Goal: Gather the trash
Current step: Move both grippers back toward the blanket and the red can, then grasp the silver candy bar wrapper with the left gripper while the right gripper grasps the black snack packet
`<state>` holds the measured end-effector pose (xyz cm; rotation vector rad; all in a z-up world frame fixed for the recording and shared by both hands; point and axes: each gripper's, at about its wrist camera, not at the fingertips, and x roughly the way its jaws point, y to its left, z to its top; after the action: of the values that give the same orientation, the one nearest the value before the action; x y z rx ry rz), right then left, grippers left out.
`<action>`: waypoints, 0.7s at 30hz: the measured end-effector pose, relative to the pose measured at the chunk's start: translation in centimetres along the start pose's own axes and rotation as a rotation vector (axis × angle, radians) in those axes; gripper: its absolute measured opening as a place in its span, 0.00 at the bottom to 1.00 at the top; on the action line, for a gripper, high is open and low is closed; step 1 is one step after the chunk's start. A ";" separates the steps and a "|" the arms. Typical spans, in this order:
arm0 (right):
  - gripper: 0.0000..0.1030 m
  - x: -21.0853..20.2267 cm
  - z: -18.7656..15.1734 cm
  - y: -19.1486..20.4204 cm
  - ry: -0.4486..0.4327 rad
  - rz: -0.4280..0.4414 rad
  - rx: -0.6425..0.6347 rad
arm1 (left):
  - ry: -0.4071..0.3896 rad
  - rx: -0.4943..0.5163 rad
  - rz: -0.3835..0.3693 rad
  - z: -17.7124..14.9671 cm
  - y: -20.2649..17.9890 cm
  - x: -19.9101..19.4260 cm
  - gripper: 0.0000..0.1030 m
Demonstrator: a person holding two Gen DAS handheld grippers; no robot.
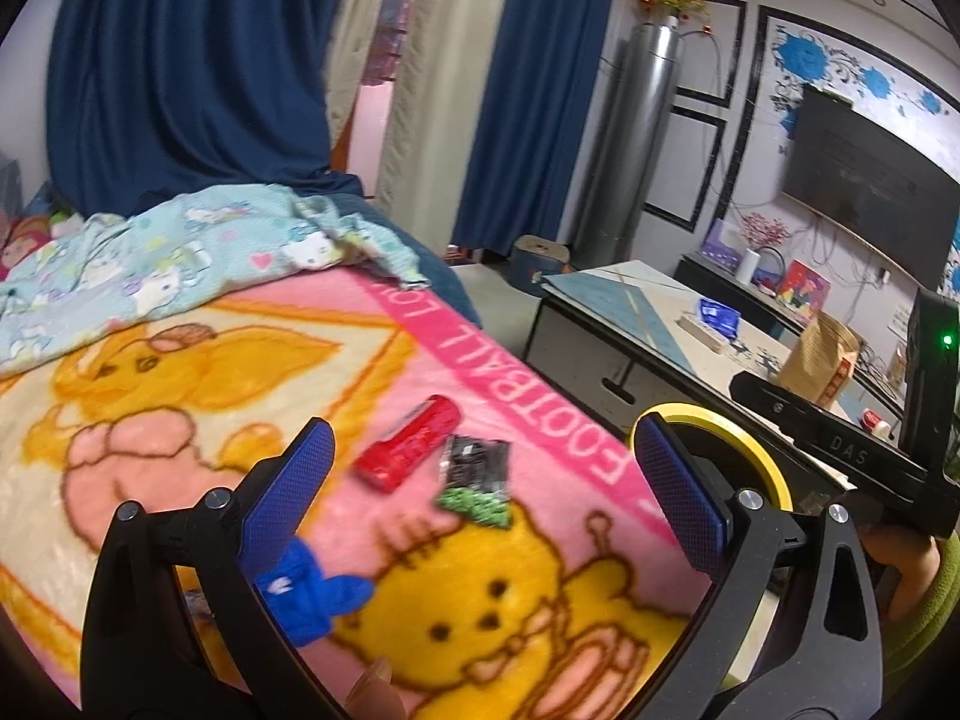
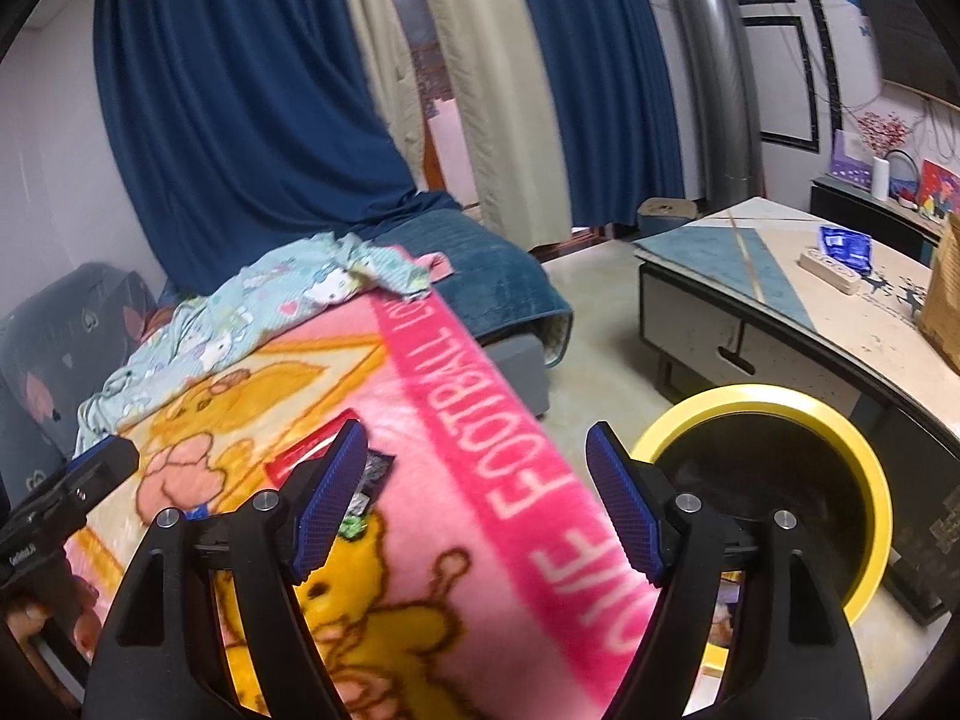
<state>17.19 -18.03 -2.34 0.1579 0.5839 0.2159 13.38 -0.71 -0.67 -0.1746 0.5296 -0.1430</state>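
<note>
On the pink blanket (image 1: pixel 468 354): two wrappers ahead of your left tool (image 1: pixel 480 480).
Both tools are spread wide and grasping nothing; right tool (image 2: pixel 474 498) hangs over the blanket's edge. Lower the left tool squarely over the red wrapper (image 1: pixel 408 444), beside the dark wrapper (image 1: pixel 477 474). One yellow-rimmed bin (image 2: pixel 864 462) waits off the blanket's edge.

Cartoon blanket (image 1: pixel 180 396), blue curtains (image 1: pixel 180 60), coffee table (image 2: pixel 780 300), wall television (image 1: pixel 870 180).

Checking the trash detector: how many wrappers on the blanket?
2. The red wrapper lies on the pink blanket ahead of the open left claw; the black-and-green wrapper lies just right of it. More may be hidden behind the fingers.
</note>
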 end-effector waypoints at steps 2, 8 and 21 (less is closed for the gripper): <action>0.71 0.5 -0.2 0.8 0.012 0.010 -0.012 | -0.005 -0.009 0.017 -0.2 0.9 -0.4 0.89; 0.71 2.7 -0.5 4.3 0.057 0.052 -0.070 | -0.014 -0.043 0.057 -0.5 3.2 -1.4 0.89; 0.71 7.9 -1.2 7.1 0.163 0.046 -0.121 | 0.015 -0.136 0.158 -2.0 8.6 -2.7 0.89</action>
<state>21.82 -9.09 -6.05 0.0368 0.7282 0.3097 10.82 7.89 -2.79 -0.2638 0.5660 0.0457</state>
